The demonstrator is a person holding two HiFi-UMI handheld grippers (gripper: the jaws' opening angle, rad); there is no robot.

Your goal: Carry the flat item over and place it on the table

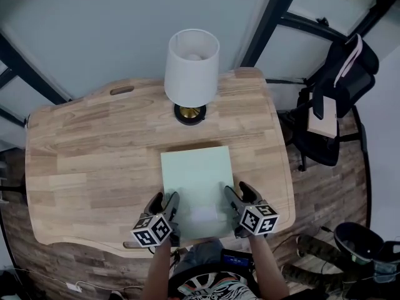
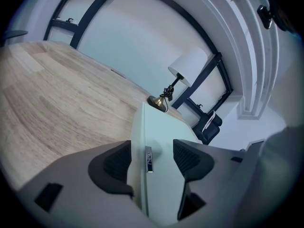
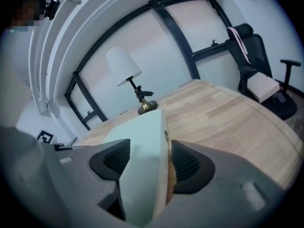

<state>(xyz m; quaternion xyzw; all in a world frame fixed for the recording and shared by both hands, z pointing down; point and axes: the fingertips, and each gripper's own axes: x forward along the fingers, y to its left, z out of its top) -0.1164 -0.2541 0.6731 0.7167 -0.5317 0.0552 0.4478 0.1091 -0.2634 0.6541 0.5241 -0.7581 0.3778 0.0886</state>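
Observation:
A pale green flat item (image 1: 196, 181) hangs level just above the wooden table (image 1: 94, 161), in front of the lamp. My left gripper (image 1: 167, 210) grips its near left edge and my right gripper (image 1: 235, 200) its near right edge. In the left gripper view the flat item (image 2: 161, 127) runs edge-on between the jaws of the left gripper (image 2: 152, 161), with a small metal tag on it. The right gripper (image 3: 145, 161) holds the flat item (image 3: 142, 132) likewise, and a thin sliver of wood shows beside one pad.
A white-shaded lamp (image 1: 191, 74) on a brass base stands at the table's far middle, just beyond the item. A black office chair (image 1: 331, 105) with a box on its seat stands to the right. The table's near edge is under the grippers.

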